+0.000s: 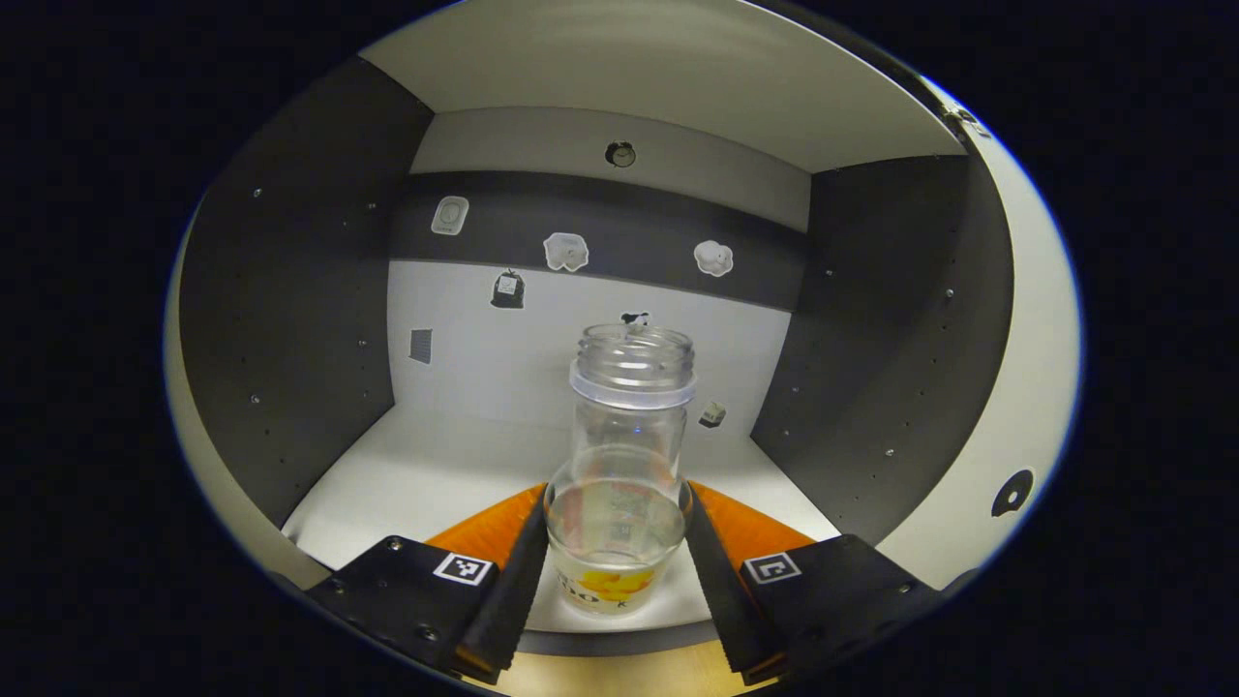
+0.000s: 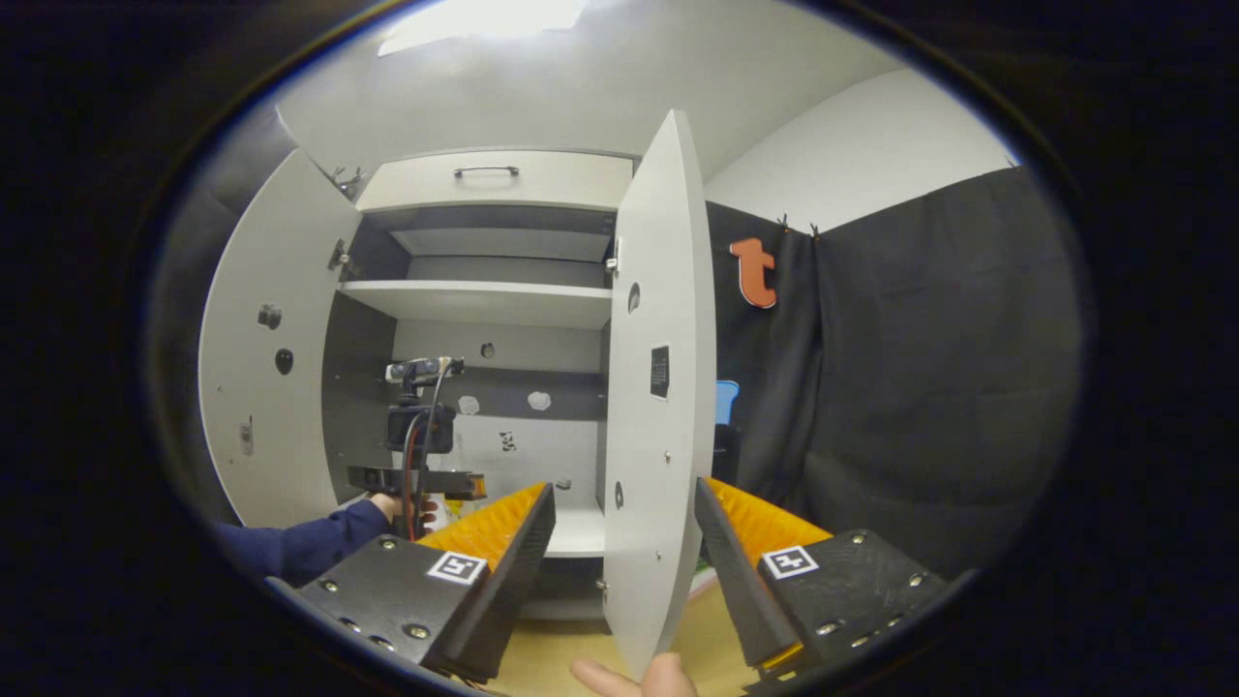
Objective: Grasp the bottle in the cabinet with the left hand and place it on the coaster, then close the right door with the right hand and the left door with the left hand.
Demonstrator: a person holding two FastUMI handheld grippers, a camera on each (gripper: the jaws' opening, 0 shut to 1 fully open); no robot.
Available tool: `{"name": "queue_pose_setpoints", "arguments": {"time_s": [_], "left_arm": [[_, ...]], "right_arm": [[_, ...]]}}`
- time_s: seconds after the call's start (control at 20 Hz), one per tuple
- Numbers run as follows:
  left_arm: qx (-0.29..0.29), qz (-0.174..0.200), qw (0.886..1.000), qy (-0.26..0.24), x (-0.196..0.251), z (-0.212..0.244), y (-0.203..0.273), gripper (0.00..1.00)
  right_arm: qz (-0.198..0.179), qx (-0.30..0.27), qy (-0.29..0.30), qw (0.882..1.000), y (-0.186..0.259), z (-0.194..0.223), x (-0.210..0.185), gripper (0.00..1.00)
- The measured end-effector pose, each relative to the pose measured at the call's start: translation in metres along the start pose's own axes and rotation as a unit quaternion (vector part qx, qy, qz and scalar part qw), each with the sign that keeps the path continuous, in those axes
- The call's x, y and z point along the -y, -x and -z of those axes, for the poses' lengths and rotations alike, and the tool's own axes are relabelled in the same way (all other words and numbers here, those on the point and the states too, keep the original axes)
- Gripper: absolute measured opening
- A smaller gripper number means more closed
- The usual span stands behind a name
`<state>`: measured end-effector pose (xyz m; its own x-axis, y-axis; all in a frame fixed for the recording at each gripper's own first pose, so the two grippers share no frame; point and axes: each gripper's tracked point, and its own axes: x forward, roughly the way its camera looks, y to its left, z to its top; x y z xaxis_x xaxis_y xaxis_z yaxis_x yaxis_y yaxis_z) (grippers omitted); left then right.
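Step in hand, by judgement: left claw [image 1: 618, 552] taking the bottle [image 1: 627, 455]. Fingers flank the lower body at 9 and 3, apparently touching the glass. Squeeze evenly, keep upright, lift straight off the cabinet shelf [image 1: 436, 474] before backing out. Clear, capless, wide threaded neck, yellow label low; likely slippery. Right claw [image 2: 624, 552] spread, straddling the right door [image 2: 649, 407] edge, not pinching.

Right claw [image 2: 624, 571] open, straddling open right door [image 2: 649, 407] edge, apart.
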<state>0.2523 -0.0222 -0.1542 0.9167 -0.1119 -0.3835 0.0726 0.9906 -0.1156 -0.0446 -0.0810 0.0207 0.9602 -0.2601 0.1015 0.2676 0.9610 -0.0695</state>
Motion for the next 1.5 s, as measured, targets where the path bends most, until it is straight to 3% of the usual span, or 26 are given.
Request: {"name": "queue_pose_setpoints", "arguments": {"time_s": [0.3, 0.6, 1.25, 1.5], "left_arm": [[0.014, 0.054, 0.998, -0.021, 0.018, 0.011, 0.067, 0.8], [0.001, 0.091, 0.996, -0.017, 0.027, 0.053, 0.133, 0.8], [-0.136, 0.102, 0.983, 0.068, 0.007, 0.255, 0.195, 0.8], [-0.173, 0.101, 0.977, 0.067, 0.0, 0.315, 0.212, 0.8]], "right_arm": [[-0.012, 0.005, -0.007, 1.0, 0.001, -0.004, 0.014, 0.88], [-0.027, 0.001, 0.004, 1.0, 0.008, 0.001, 0.024, 0.88], [-0.058, -0.002, 0.009, 0.998, 0.015, 0.006, 0.026, 0.89], [-0.053, -0.005, 0.01, 0.999, 0.017, 0.007, 0.031, 0.88]]}}
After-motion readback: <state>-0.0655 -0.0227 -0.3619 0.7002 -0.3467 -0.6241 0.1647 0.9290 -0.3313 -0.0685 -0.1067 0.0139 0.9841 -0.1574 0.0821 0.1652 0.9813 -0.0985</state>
